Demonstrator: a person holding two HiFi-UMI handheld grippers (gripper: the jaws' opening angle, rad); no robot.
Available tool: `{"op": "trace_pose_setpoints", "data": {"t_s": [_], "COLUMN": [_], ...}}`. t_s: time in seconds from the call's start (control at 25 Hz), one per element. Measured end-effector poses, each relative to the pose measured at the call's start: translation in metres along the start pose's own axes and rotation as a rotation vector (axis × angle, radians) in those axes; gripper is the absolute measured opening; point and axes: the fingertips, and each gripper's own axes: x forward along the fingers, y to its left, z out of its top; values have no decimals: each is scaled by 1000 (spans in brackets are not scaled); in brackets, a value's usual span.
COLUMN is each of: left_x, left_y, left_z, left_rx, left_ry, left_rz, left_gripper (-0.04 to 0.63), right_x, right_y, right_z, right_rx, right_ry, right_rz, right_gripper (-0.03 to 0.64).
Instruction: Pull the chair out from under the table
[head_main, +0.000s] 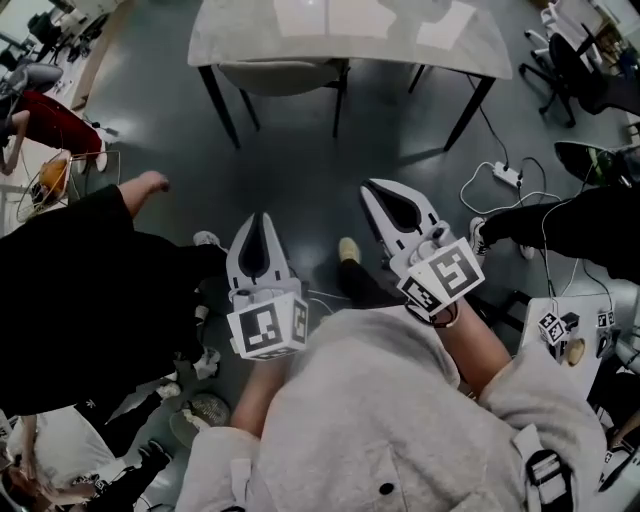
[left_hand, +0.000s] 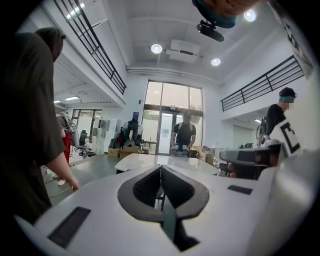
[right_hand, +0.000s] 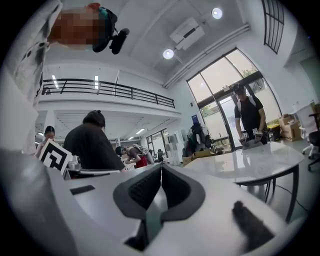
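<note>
Facing the table (head_main: 240, 40) from well short of it, with the left gripper (head_main: 262, 218) and the right gripper (head_main: 373, 187) side by side over the floor, each pair of jaws pressed together on nothing. Tucked under the table's near edge, pale shell just showing and dark legs below: the chair (head_main: 285, 77). Probably light and rigid, likely to slide readily on the smooth floor, yet apt to snag a table leg if dragged askew. Best taken, seemingly, by the shell's rim nearest the table's edge, with jaws opened first.
</note>
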Motion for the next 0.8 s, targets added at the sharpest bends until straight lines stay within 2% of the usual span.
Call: {"op": "trace_pose_setpoints", "data": {"t_s": [0.4,0.8], "left_x": [80,130], "left_y": [-15,-11], "left_z": [21,30], "left_rx": [20,32], "left_ry": [14,21], "left_rz": [31,84], "left_gripper": [15,15], "right_x": [42,84], "right_y": [-73,-113], "right_z": [22,29], "right_rx": [-1,3], "right_ry": [3,4], "right_rz": [26,79], "right_gripper": [25,25]}}
